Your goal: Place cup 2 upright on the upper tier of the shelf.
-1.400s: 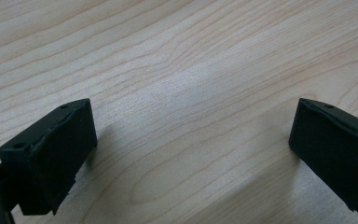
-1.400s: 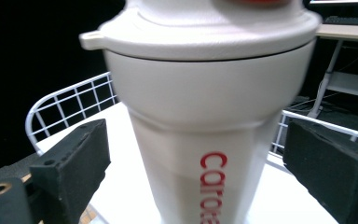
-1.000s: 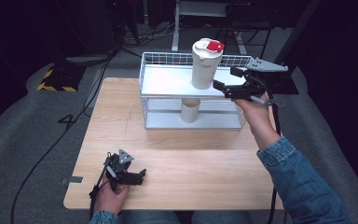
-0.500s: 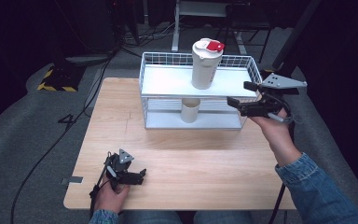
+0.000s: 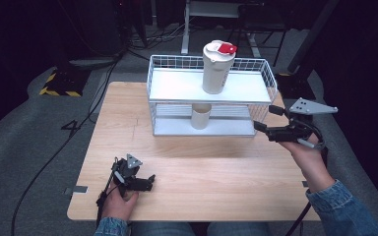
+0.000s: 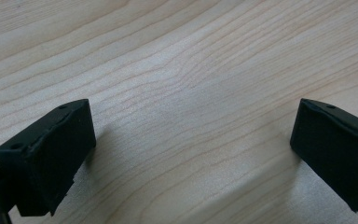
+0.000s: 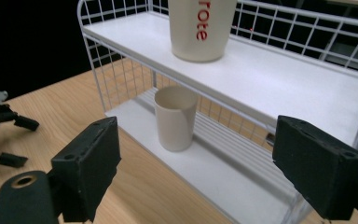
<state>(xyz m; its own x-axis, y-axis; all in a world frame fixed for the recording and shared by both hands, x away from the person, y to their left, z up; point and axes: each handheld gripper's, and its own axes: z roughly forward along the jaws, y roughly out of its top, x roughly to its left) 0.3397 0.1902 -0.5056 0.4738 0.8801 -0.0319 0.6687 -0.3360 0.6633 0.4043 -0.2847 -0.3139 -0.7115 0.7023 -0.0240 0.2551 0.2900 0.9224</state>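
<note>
Black R tool (image 5: 267, 118) wide, empty.

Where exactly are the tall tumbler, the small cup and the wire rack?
tall tumbler (image 5: 217, 71), high view, its cream body.
small cup (image 7: 175, 119), right gripper view, its outer wall.
wire rack (image 5: 167, 63), high view, back rim.

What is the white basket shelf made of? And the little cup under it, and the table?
The white two-level rack looks like thin metal wire coated in white paint: you can see the fine grid of rods. The small cream cup on its lower shelf has a dull, smooth look, probably plastic or paper; I can't tell which. The pale table shows wavy grain lines, so wood or a wood-look top.
</note>
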